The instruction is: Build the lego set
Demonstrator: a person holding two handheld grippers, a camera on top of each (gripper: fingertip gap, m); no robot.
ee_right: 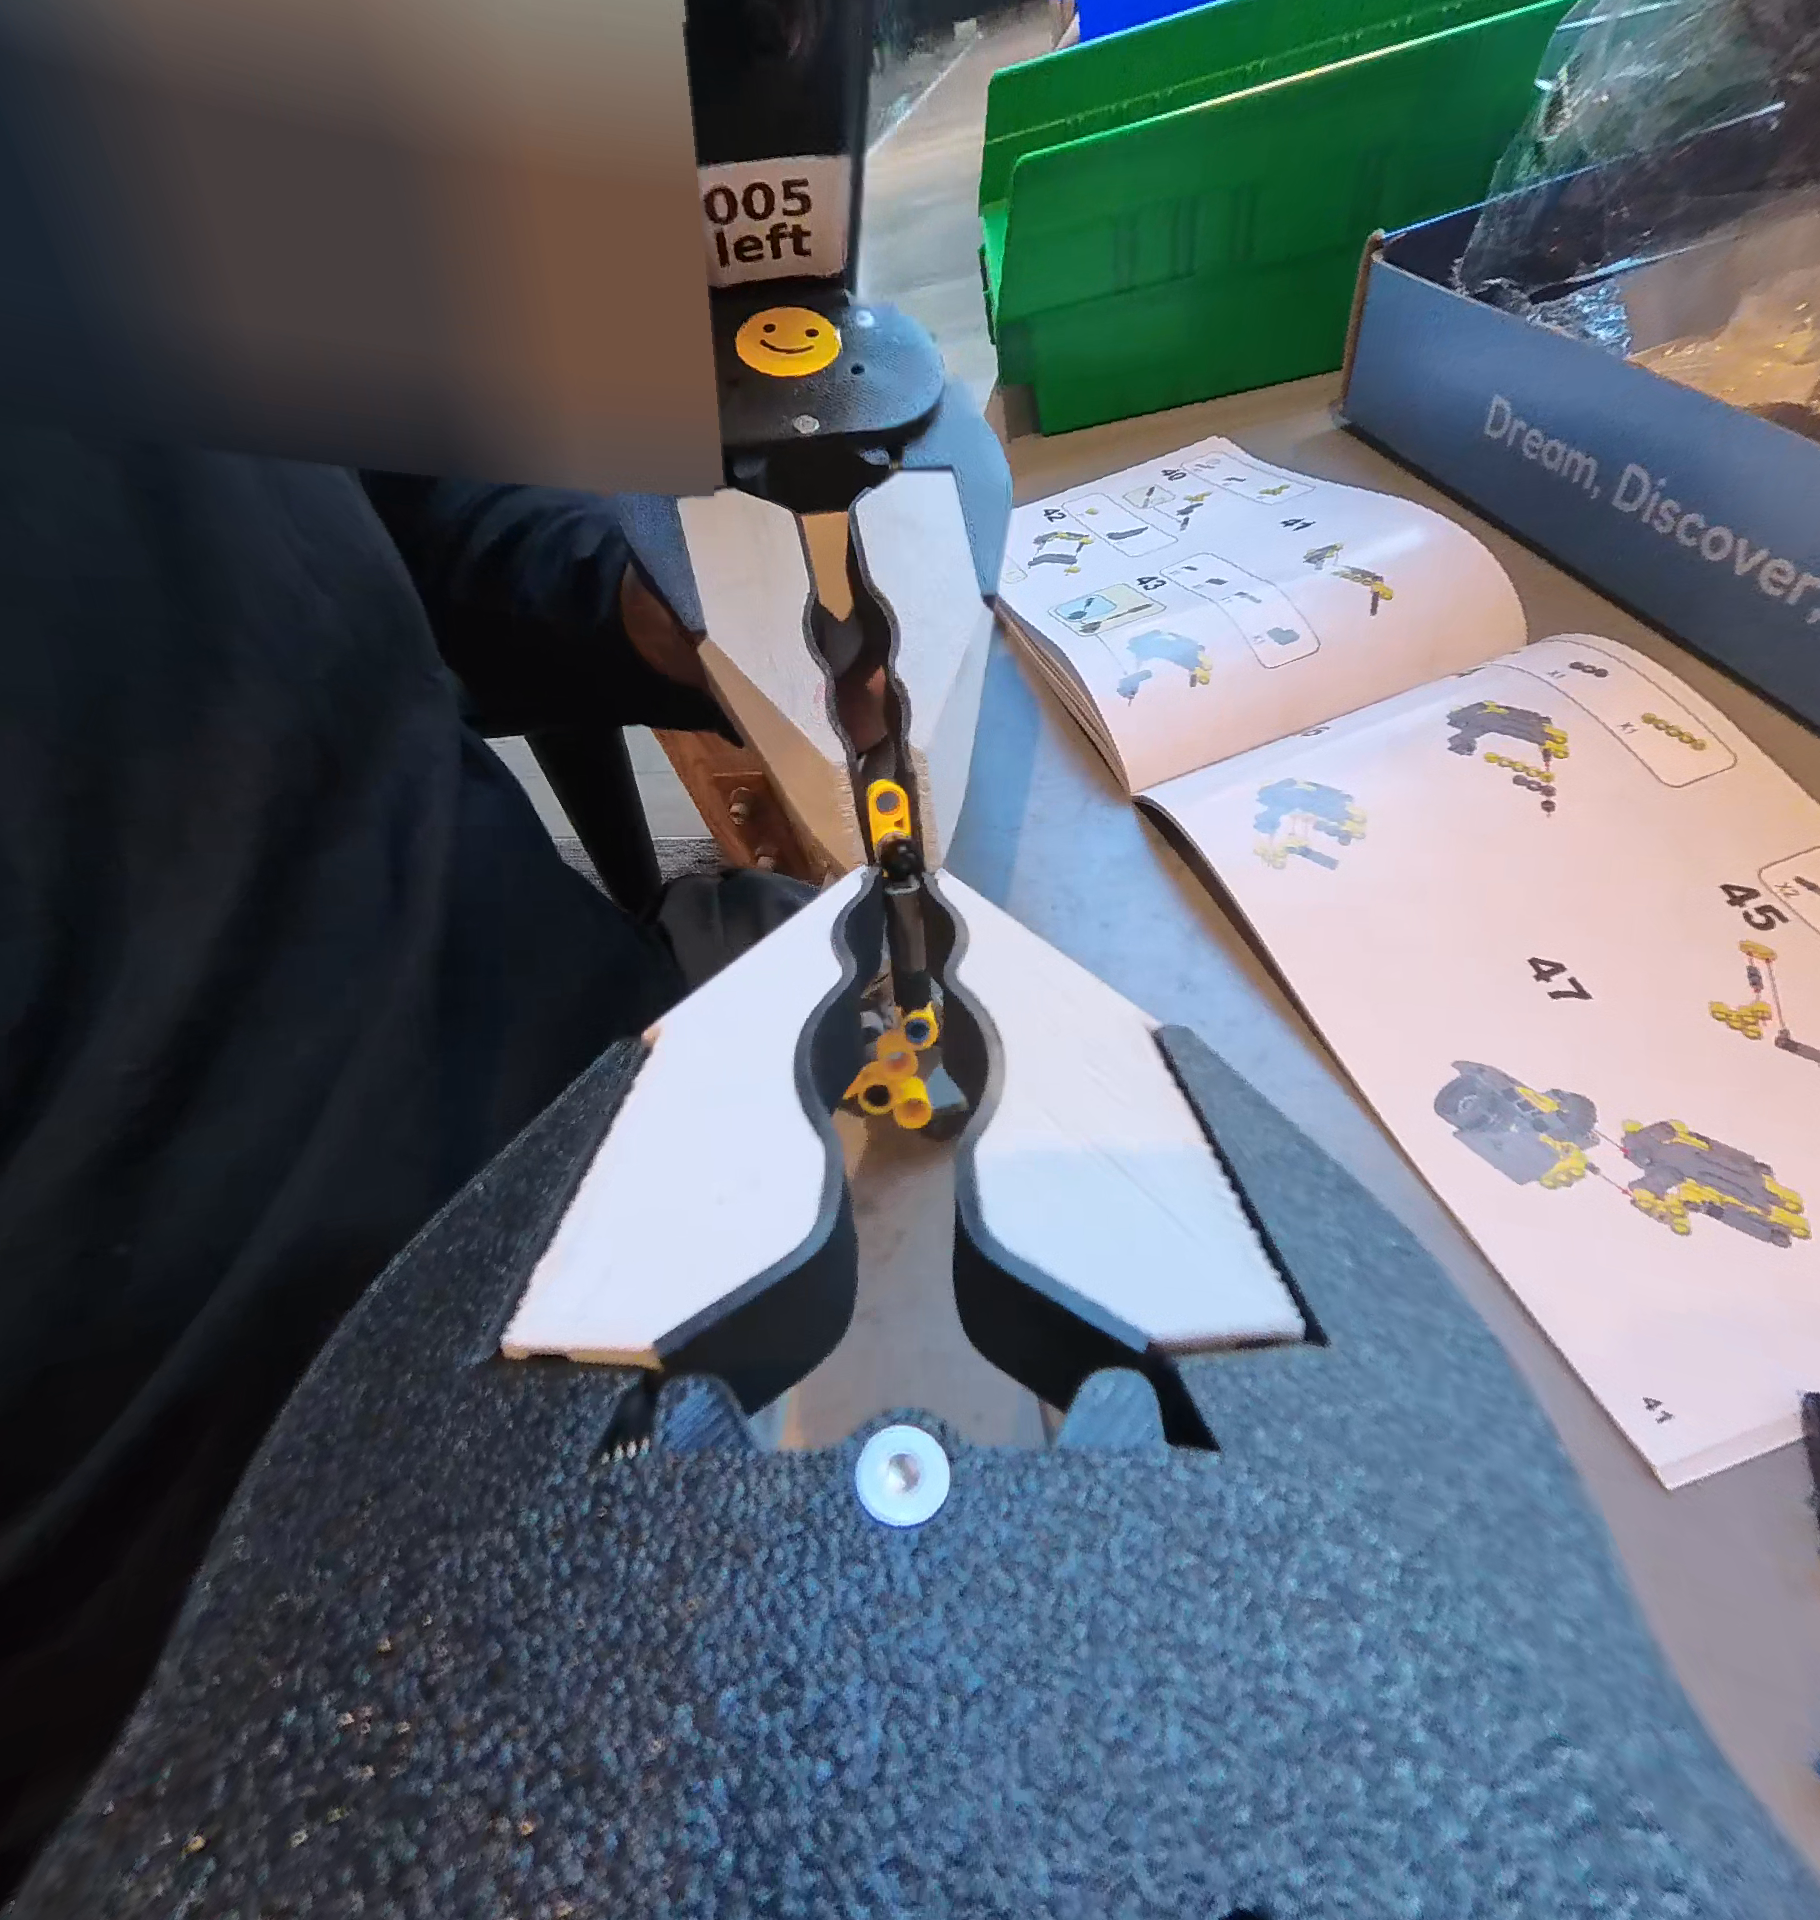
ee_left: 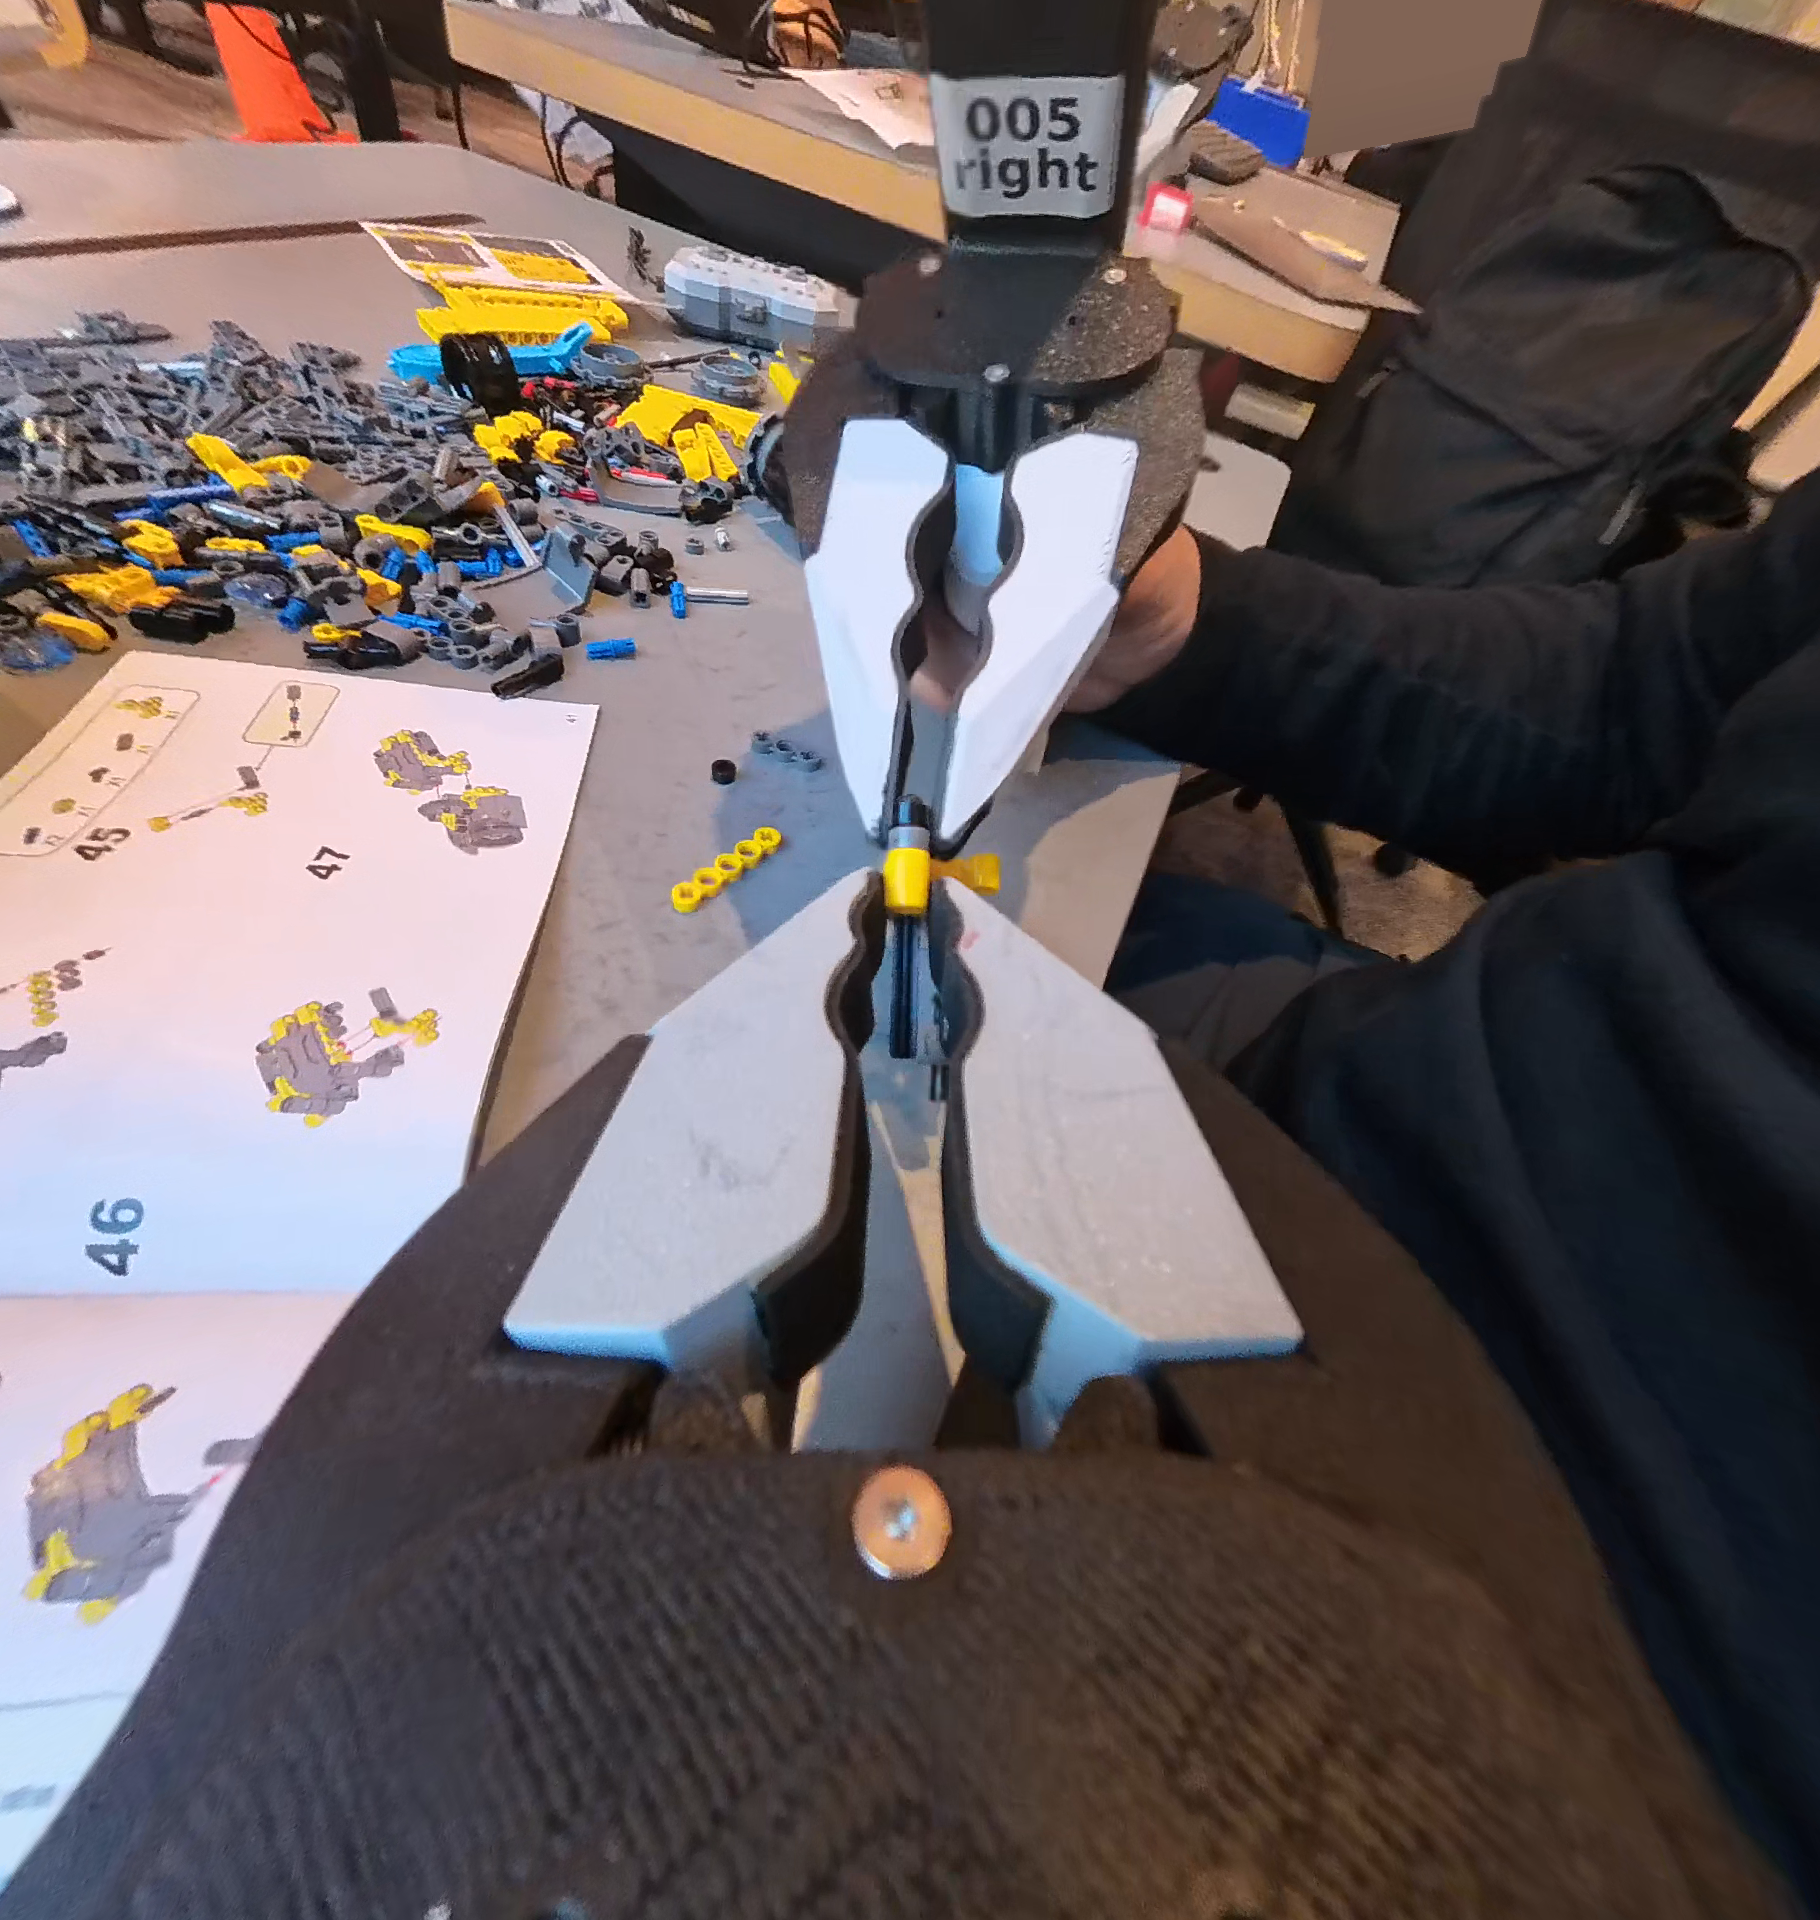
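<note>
My left gripper [ee_left: 911, 885] is shut on a thin black axle [ee_left: 901, 1003] that carries a yellow connector [ee_left: 906, 881] at the fingertips. My right gripper [ee_left: 911, 826] comes down tip to tip against it, shut on the axle's far end. In the right wrist view my right gripper [ee_right: 901, 878] is shut on a black rod [ee_right: 904, 930] with yellow connector pieces [ee_right: 895, 1081] between its fingers. The left gripper [ee_right: 890, 847] faces it, with a yellow part [ee_right: 888, 805] in its jaws. Both hold the small assembly in the air over the table's near edge.
A pile of loose grey, yellow and blue pieces [ee_left: 262, 499] covers the table's far left. An open instruction booklet [ee_left: 262, 935] lies beside it and also shows in the right wrist view [ee_right: 1508, 935]. A yellow beam [ee_left: 727, 868] lies near the grippers. Green bins [ee_right: 1197, 229] and a blue box [ee_right: 1612, 468] stand behind. My left and right fingertips are right by each other.
</note>
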